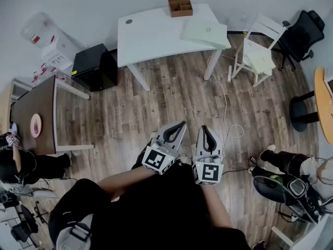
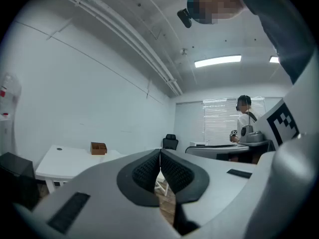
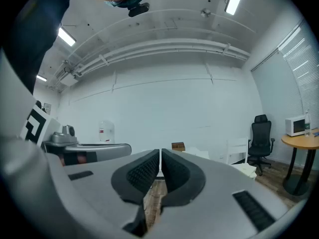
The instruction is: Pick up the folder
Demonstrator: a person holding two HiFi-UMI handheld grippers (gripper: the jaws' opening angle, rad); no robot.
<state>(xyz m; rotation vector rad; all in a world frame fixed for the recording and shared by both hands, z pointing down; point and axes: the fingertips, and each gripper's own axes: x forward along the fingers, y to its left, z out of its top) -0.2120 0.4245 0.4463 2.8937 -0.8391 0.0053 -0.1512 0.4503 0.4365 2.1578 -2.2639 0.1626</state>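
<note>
Left gripper (image 1: 179, 126): shut tight. Its two dark pads (image 2: 147, 171) press flat on each other and nothing is between them. It holds nothing and touches nothing. It is held level out in front of the person, over the wood floor (image 1: 156, 105)
Right gripper (image 1: 206, 130): shut tight too. Its ribbed pads (image 3: 142, 172) meet with only a thin line showing between them. It is empty and touches nothing. It sits just beside the left gripper, on the person's right side
Folder (image 1: 204, 33): pale green and lying flat on the right end of the white table (image 1: 148, 35). One corner sticks out a little past the table's front edge. It is well apart from both grippers, and nothing is holding it
Wooden box (image 1: 180, 7): small and brown, with little parts inside. It stands at the far edge of the white table, near the folder but not touching it
White chair (image 1: 258, 51): stands on the floor just past the right end of the white table
Black chair (image 1: 303, 33): stands farther to the right, near the wall
Black box (image 1: 93, 66): sits on the floor by the left end of the white table
Brown table (image 1: 34, 105): stands at the left side of the room, with a pink round thing (image 1: 35, 125) near its front edge
White cord (image 1: 225, 100): runs along the floor from the white table toward the grippers
</note>
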